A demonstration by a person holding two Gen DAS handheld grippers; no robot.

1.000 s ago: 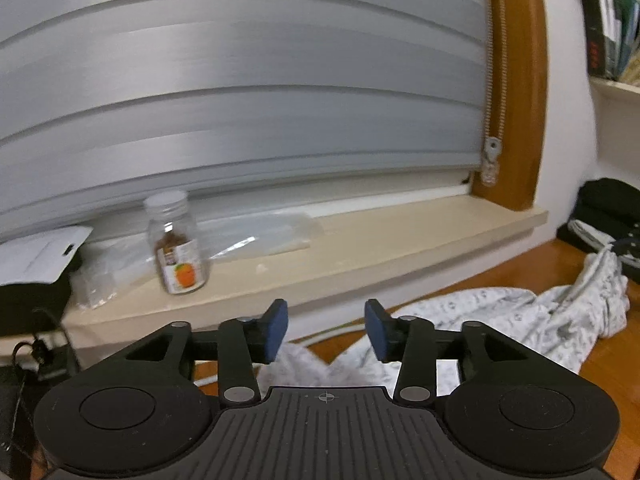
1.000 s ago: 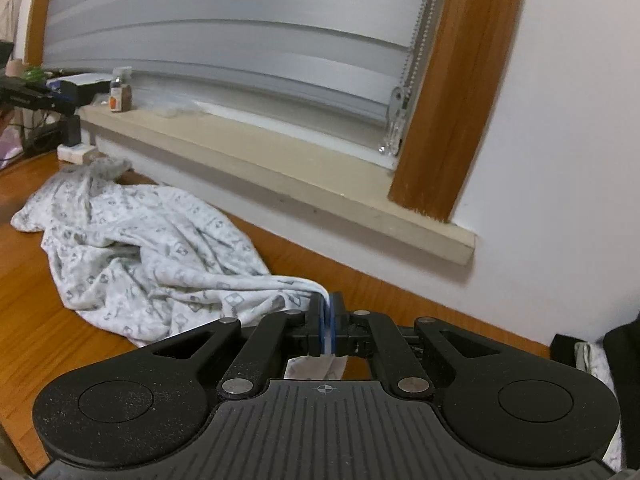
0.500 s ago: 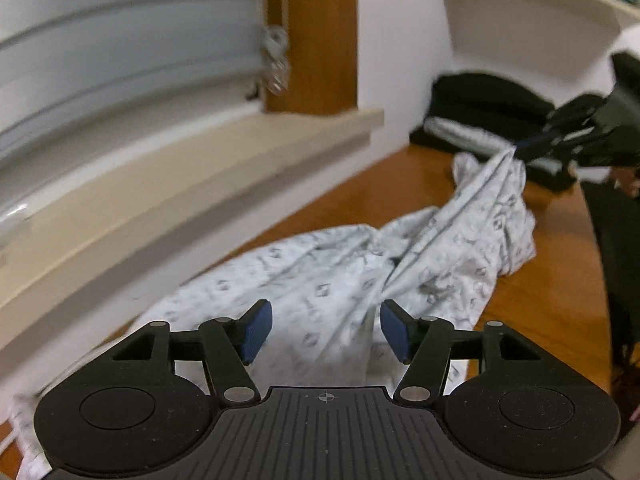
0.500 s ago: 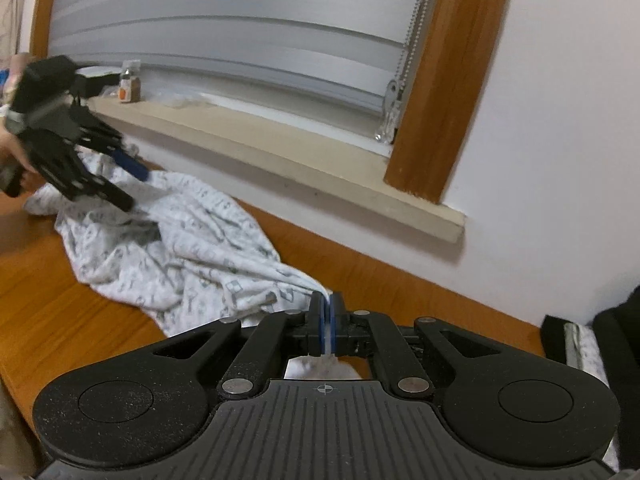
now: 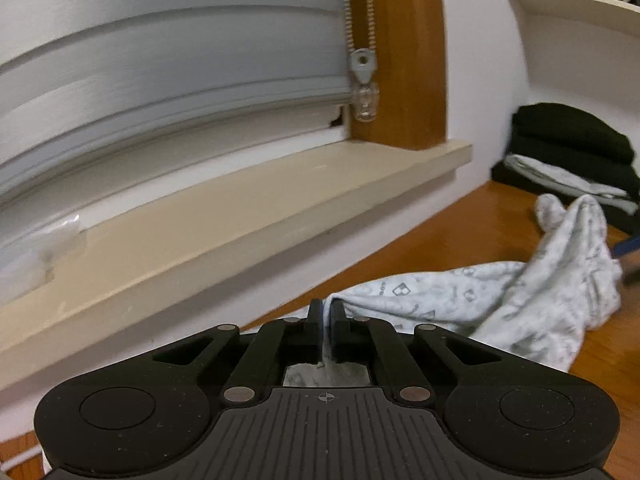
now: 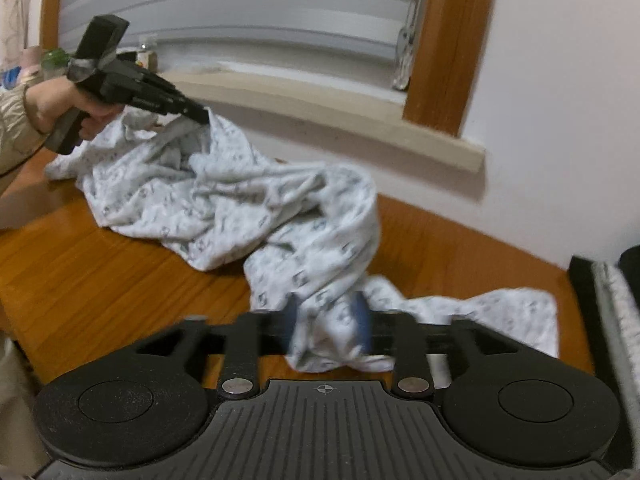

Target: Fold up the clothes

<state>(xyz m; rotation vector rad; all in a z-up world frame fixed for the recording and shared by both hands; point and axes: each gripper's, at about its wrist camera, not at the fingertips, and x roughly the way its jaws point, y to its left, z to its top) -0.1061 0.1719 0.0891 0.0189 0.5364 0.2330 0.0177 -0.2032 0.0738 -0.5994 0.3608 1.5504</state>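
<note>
On wooden table (image 6: 100,280): crumpled white patterned garment (image 6: 224,200), twisted.

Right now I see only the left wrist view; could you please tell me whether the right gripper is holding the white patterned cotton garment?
Observer: The right gripper has its blue pads apart, with a bunch of the white patterned cotton garment between them.
Operator: Does any cloth lie beyond it?
Observer: Yes, a flat flap rests on the orange-brown wooden table to its right.
Operator: How does my left gripper look from there?
Observer: The left gripper pinches a corner that tents up from the heap.
</note>
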